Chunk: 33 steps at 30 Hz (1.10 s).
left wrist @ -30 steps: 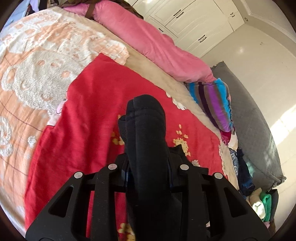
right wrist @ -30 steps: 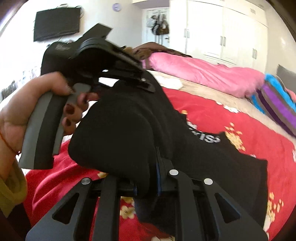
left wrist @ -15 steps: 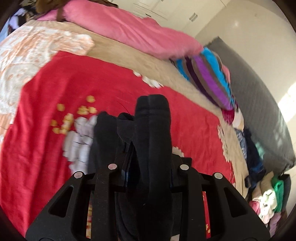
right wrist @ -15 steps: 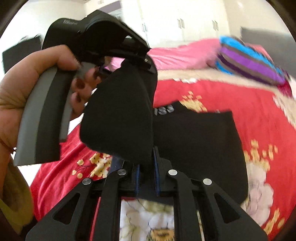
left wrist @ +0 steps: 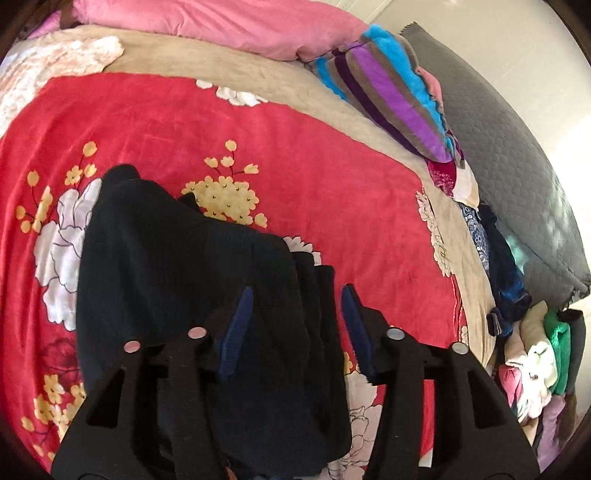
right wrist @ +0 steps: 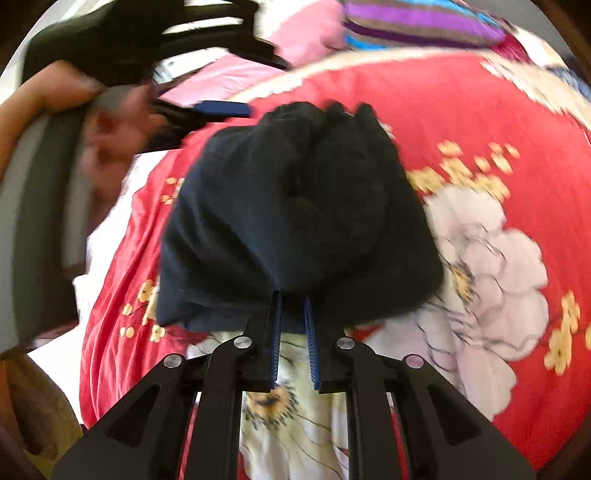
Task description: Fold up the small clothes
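Observation:
A folded black garment [left wrist: 177, 266] lies on the red flowered blanket [left wrist: 295, 155]. My left gripper [left wrist: 295, 299] is open, its blue pads spread on either side of the garment's right edge, not pinching it. In the right wrist view the same black garment [right wrist: 295, 206] is a thick folded bundle on the blanket [right wrist: 517, 122]. My right gripper [right wrist: 293, 302] has its blue pads close together at the bundle's near edge, pinching the cloth. The left gripper's body and the hand holding it [right wrist: 110, 122] are blurred at the upper left.
A pink bolster [left wrist: 229, 22] and a striped purple-blue pillow [left wrist: 391, 92] lie at the head of the bed. A grey quilted cushion [left wrist: 517, 173] stands to the right. A pile of assorted clothes [left wrist: 532, 362] sits at the bed's right edge.
Both grippers have brought the black garment down onto the red blanket. My left gripper has opened and let go of it. The right gripper still holds its edge.

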Tool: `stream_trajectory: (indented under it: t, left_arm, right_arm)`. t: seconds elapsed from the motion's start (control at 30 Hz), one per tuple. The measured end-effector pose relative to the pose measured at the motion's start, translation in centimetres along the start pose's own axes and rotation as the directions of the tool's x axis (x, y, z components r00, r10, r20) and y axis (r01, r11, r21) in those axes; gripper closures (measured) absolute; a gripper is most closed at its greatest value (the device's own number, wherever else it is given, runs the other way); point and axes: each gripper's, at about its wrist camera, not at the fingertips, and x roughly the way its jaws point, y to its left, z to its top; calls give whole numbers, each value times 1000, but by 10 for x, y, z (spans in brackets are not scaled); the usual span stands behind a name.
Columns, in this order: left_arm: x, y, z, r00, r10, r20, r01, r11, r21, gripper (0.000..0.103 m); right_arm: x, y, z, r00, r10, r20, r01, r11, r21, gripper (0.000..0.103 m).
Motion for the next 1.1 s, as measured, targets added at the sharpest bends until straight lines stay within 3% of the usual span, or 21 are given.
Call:
stream_trajectory:
  t: [0.13, 0.23, 0.4, 0.53, 0.6, 0.77, 0.87, 0.93, 1.1]
  left_arm:
    - [-17, 7, -2, 999, 19, 38, -20, 1000, 11, 58]
    - [-34, 17, -6, 995, 59, 77, -61, 998, 26, 56]
    - [-57, 31, -17, 982, 133, 133, -141, 989, 47, 53]
    - [-73, 32, -25, 966, 183, 183, -200, 977, 77, 47]
    - [-79, 32, -29, 957, 206, 202, -228, 969, 91, 44]
    - [-88, 28, -39, 938, 253, 237, -288, 949, 126, 33]
    - [-92, 25, -44, 924, 282, 259, -326, 934, 146, 28]
    - [-92, 25, -48, 919, 296, 262, -342, 927, 154, 27]
    - [-89, 32, -55, 910, 326, 257, -371, 916, 151, 26]
  right_arm:
    - [-8, -7, -4, 1000, 5, -1, -5, 1000, 31, 90]
    - [-20, -11, -4, 999, 0, 35, -2, 999, 49, 74]
    - [-49, -23, 8, 989, -1, 150, -9, 998, 67, 67]
    - [-68, -24, 31, 965, 12, 262, -20, 999, 29, 58]
    - [-76, -22, 43, 953, 27, 302, -28, 1000, -1, 48]
    - [-101, -33, 70, 907, -19, 421, 33, 999, -26, 43]
    - [-98, -40, 89, 911, -7, 413, 23, 999, -33, 43]
    - [-92, -45, 99, 928, 10, 372, 11, 998, -56, 35]
    - [-68, -54, 122, 959, 16, 282, -1, 999, -54, 34]
